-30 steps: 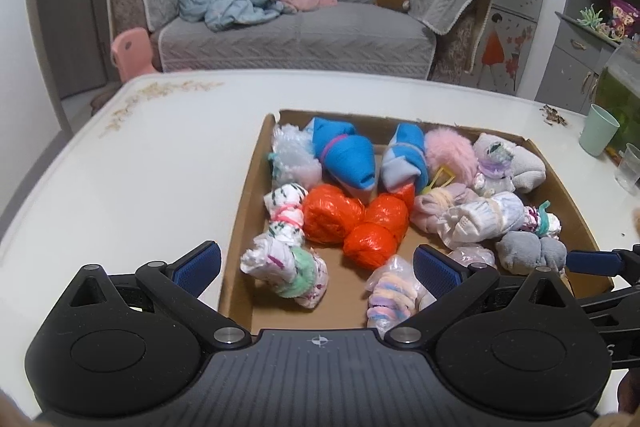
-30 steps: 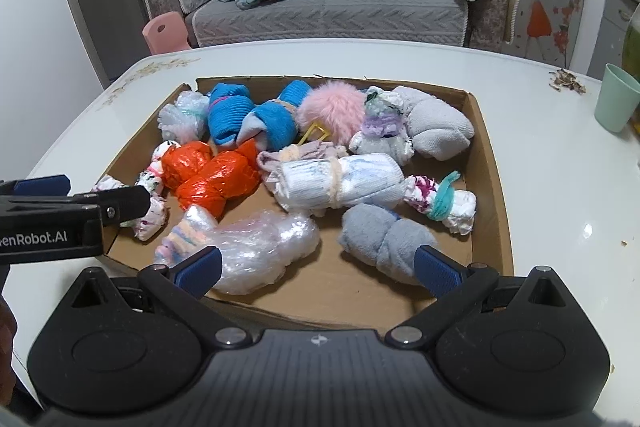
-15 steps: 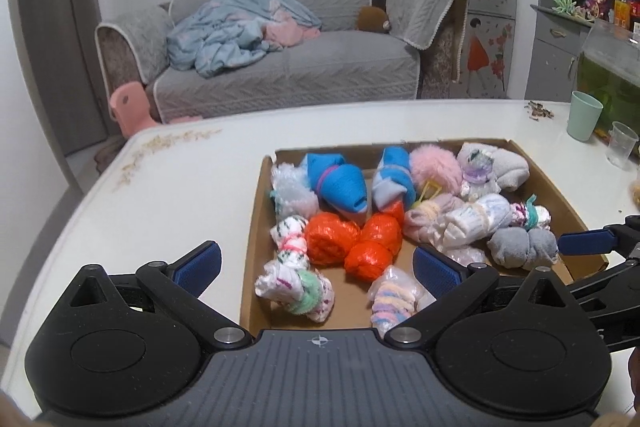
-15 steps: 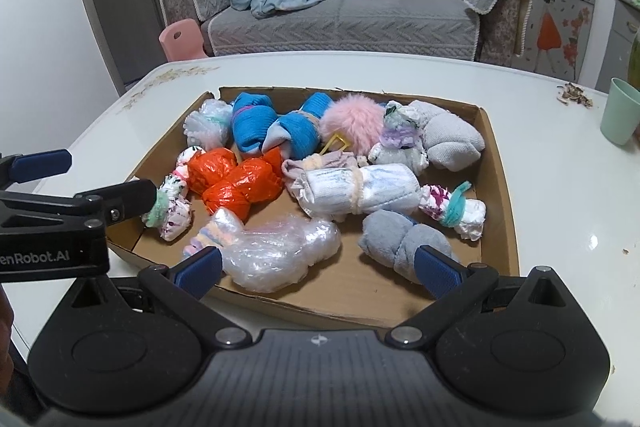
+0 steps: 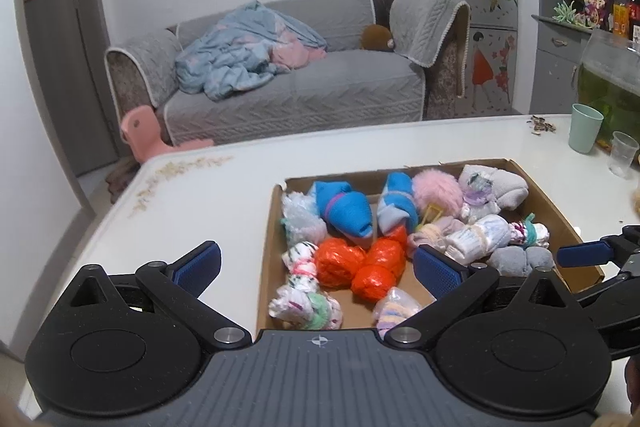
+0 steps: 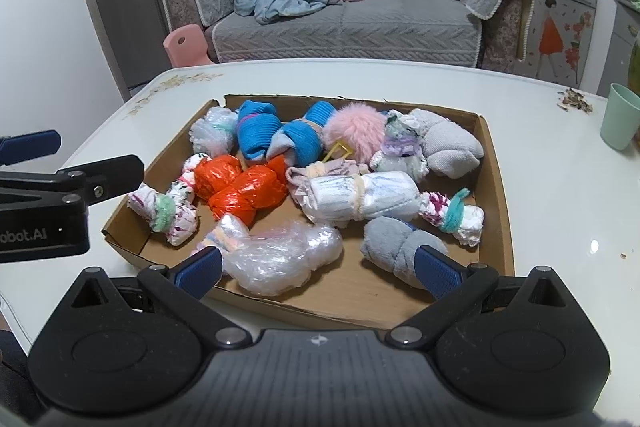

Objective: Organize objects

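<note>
Cardboard makes up the tray on the white desk, and every bundle we can see lies inside it: blue rolls and a pink puff toward 12 o'clock, orange bags at the middle, a clear bag and a grey roll toward 6 o'clock. We hold our left gripper off the tray's 9 o'clock side and our right gripper above its 6 o'clock edge; both are spread wide and carry nothing. With all bundles boxed and both grippers free, this fits either sorting about to start or a finished tidy-up, so we cannot name the step. Any pick would need a gripper lowered squarely over one soft bundle, clear of its neighbours.
</note>
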`<act>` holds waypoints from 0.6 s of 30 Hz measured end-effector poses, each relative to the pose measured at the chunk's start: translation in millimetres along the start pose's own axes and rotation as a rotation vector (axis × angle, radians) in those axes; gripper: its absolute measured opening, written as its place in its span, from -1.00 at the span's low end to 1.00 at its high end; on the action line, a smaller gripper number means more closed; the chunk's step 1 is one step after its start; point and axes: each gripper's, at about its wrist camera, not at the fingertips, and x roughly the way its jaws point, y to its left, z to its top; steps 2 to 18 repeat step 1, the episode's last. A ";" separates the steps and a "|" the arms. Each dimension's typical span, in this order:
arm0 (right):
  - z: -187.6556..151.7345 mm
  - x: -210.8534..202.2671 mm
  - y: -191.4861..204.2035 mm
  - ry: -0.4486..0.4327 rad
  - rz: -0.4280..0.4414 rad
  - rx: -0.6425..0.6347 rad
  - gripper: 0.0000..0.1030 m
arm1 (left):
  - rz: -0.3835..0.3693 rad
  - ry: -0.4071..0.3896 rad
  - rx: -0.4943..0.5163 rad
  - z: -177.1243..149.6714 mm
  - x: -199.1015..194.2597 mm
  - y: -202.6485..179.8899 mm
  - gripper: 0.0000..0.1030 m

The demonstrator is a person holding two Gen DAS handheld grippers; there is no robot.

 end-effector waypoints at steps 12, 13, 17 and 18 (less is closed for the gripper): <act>0.6 -1.5 1.2 -0.005 0.003 -0.005 0.99 | -0.002 -0.002 -0.003 0.6 -0.9 0.6 0.99; 0.6 -1.5 1.2 -0.005 0.003 -0.005 0.99 | -0.002 -0.002 -0.003 0.6 -0.9 0.6 0.99; 0.6 -1.5 1.2 -0.005 0.003 -0.005 0.99 | -0.002 -0.002 -0.003 0.6 -0.9 0.6 0.99; 0.6 -1.5 1.2 -0.005 0.003 -0.005 0.99 | -0.002 -0.002 -0.003 0.6 -0.9 0.6 0.99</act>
